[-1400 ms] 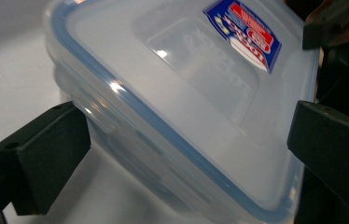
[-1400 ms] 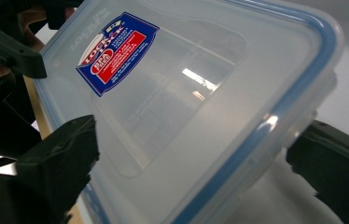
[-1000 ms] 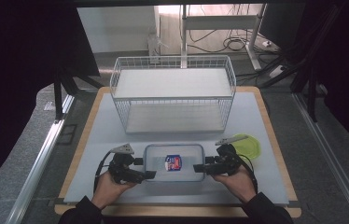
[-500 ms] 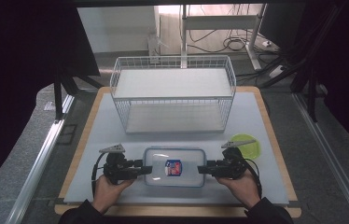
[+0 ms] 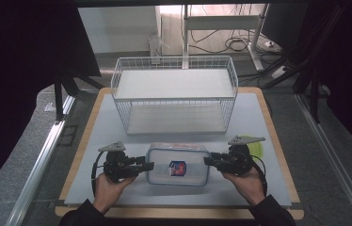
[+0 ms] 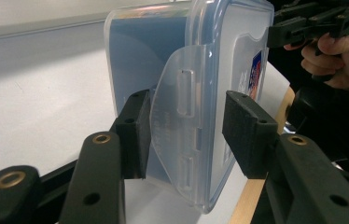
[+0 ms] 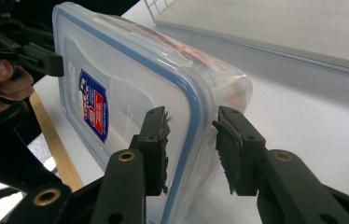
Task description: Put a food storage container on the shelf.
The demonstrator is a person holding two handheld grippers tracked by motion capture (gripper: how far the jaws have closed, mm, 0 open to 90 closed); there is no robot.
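The left gripper [image 5: 149,165] and right gripper [image 5: 208,161] have just been closing on the short ends of the clear plastic container [image 5: 178,165]; the right seems to pinch its blue-sealed lid rim, the left straddles the end clasp, perhaps not yet pressing. The container lies lengthwise between them on the white table [image 5: 117,129], near its front edge

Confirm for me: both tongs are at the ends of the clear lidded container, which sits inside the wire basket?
Not inside. In the high view the clear lidded container sits on the table in front of the wire basket, with the left tongs and right tongs at its ends.
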